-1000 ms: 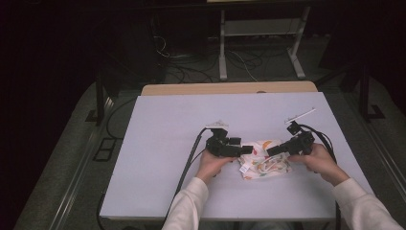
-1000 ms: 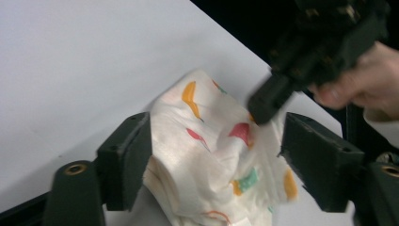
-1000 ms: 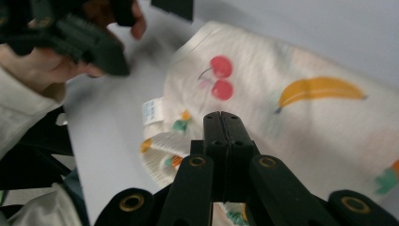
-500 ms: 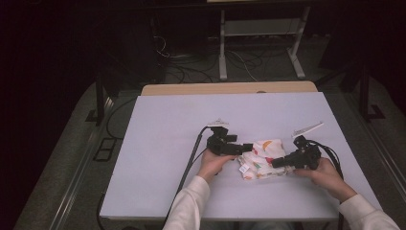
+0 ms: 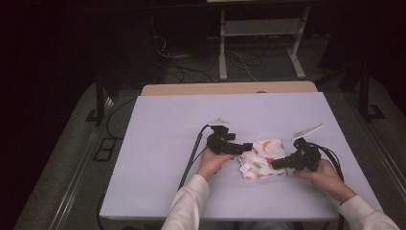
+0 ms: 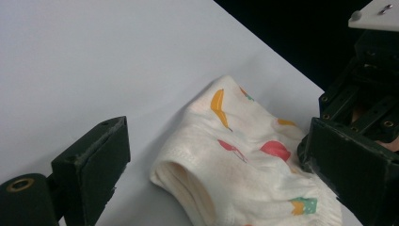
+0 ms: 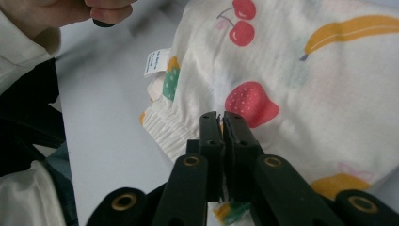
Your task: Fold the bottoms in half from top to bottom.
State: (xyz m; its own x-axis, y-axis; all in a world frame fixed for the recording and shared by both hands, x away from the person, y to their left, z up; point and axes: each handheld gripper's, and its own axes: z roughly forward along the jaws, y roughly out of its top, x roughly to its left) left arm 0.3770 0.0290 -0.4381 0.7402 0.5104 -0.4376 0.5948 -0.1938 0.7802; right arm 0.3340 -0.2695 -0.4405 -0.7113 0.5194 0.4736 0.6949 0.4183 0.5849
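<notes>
Fruit-print cloth [image 5: 262, 158] is pinched at its near edge by right gripper [image 7: 220, 123] as an anchor; left gripper [image 6: 226, 160], jaws spread, is set astride its folded end.

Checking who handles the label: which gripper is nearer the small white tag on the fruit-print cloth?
Left. The left gripper sits just above the small white tag, jaws open; the right gripper is across the fruit-print cloth, shut on it.
</notes>
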